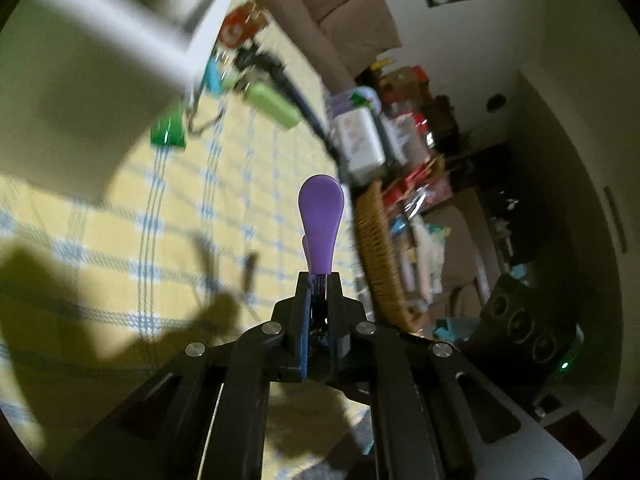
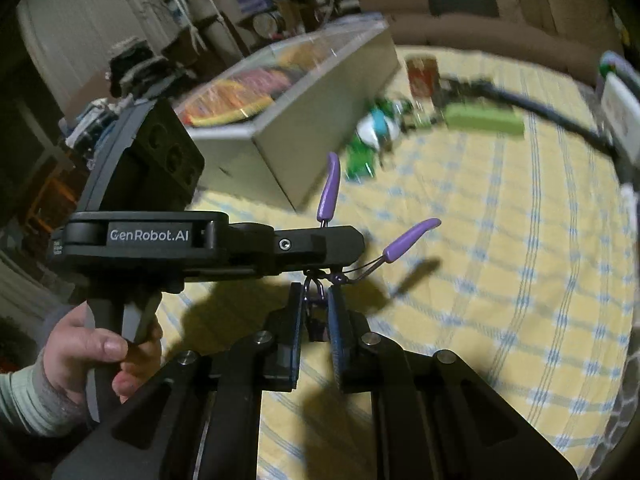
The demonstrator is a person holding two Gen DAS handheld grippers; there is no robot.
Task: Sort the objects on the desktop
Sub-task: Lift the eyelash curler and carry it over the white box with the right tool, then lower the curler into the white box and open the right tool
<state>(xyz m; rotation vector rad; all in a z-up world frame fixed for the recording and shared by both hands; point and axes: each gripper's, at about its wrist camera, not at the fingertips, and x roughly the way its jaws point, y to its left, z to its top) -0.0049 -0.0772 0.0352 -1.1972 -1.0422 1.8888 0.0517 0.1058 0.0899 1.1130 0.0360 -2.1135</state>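
Observation:
A purple binder clip [image 1: 321, 224] is held between both grippers above the yellow checked tablecloth [image 1: 180, 220]. My left gripper [image 1: 318, 280] is shut on it, with a purple handle sticking forward. In the right wrist view my right gripper [image 2: 316, 300] is shut on the clip's dark body [image 2: 316, 312], and the two purple handles [image 2: 408, 240] splay upward. The left gripper's fingers [image 2: 320, 244] cross from the left and meet the clip from above. More clips, green [image 2: 360, 160] and teal-white [image 2: 376, 126], lie further back.
A large grey box [image 2: 304, 120] with colourful contents stands at the left. A green case [image 2: 484, 120], a red tin [image 2: 422, 72] and a black cable [image 2: 560, 116] lie at the far side. A wicker basket [image 1: 380, 256] sits off the table's edge.

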